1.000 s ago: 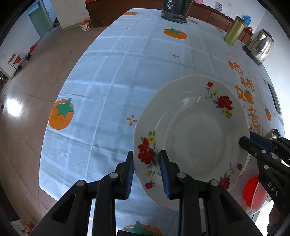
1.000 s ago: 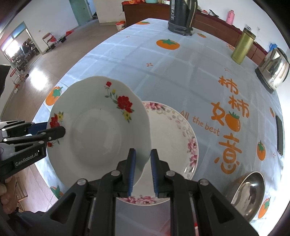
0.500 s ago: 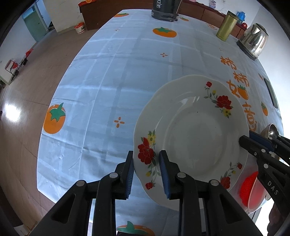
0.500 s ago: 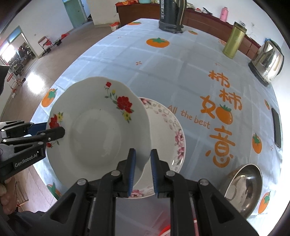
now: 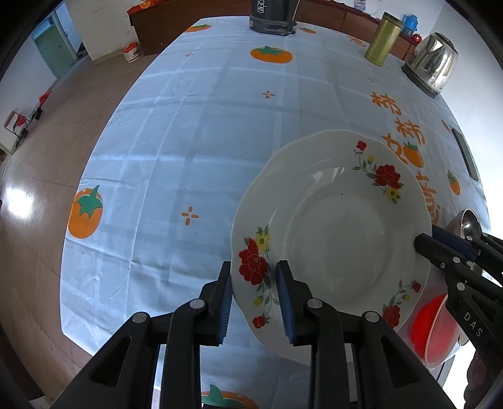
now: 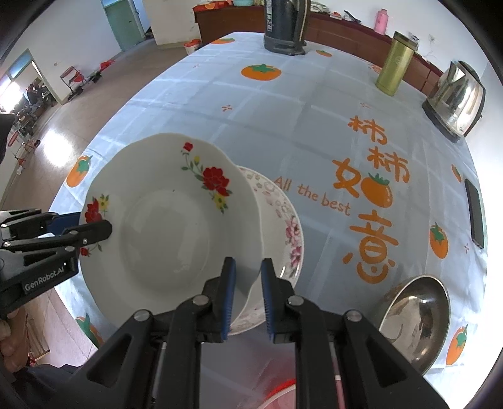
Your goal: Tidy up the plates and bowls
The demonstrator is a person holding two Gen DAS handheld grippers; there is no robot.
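Note:
A white deep plate with red flowers [image 5: 333, 239] [image 6: 169, 226] is held above the table by both grippers. My left gripper [image 5: 254, 289] is shut on its left rim and shows at the left in the right wrist view [image 6: 94, 226]. My right gripper [image 6: 246, 283] is shut on its right rim and shows at the right in the left wrist view [image 5: 424, 243]. A pink-flowered plate [image 6: 283, 226] lies on the tablecloth, partly under the held plate. A steel bowl [image 6: 415, 314] sits at the front right. A red bowl [image 5: 430, 330] sits below the held plate's right edge.
The table has a blue cloth with orange persimmons [image 6: 261, 71]. At the far end stand a dark thermos pot [image 6: 284, 28], a gold flask [image 6: 394, 67] and a steel kettle [image 6: 456, 100]. A black phone [image 6: 474, 214] lies at the right edge. The table's left edge drops to the floor [image 5: 47, 157].
Both grippers have carried the held plate back toward the near edge and higher. More of the far table now shows. The pink-flowered plate is more covered by the held plate.

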